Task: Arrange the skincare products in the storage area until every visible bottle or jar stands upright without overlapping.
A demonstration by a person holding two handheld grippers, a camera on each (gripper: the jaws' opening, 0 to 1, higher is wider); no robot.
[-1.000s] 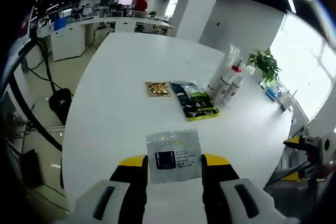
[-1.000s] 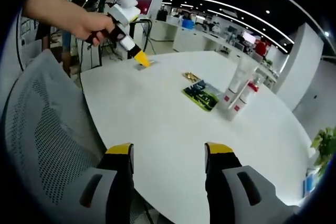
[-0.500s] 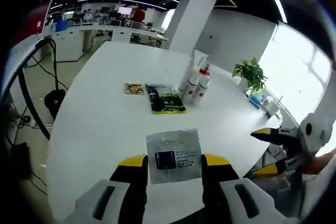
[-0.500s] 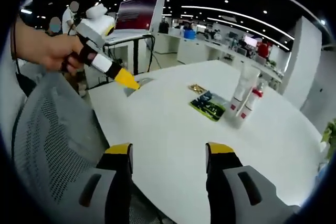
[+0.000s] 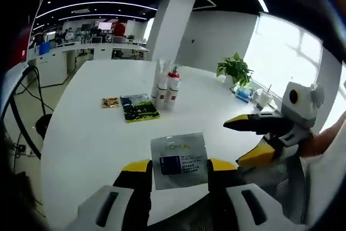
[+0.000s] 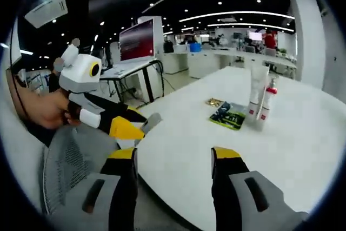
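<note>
My left gripper (image 5: 178, 167) is shut on a silver L'Oreal sachet (image 5: 179, 159), held above the near edge of the round white table (image 5: 97, 144). Far across the table stand a white tube (image 5: 159, 83) and a white bottle with a red cap (image 5: 172, 87), upright and close together. Beside them lie a dark green sachet (image 5: 139, 107) and a small gold sachet (image 5: 110, 102), flat. My right gripper (image 6: 173, 158) is open and holds nothing, off the table's edge. In the right gripper view the tube (image 6: 255, 91), red-capped bottle (image 6: 266, 105), green sachet (image 6: 229, 115) and the left gripper (image 6: 128, 128) with the sachet show.
A grey mesh chair (image 6: 70, 171) stands below the table's edge. A potted plant (image 5: 235, 71) and cups sit at the table's far side. Desks and a monitor (image 6: 137, 39) fill the office behind. A hand (image 6: 46, 109) holds the left gripper. The right gripper (image 5: 259, 136) enters the left gripper view.
Both hands have swung around the table's edge, so the views turned. The left gripper keeps the sachet. The two grippers are now closer together.
</note>
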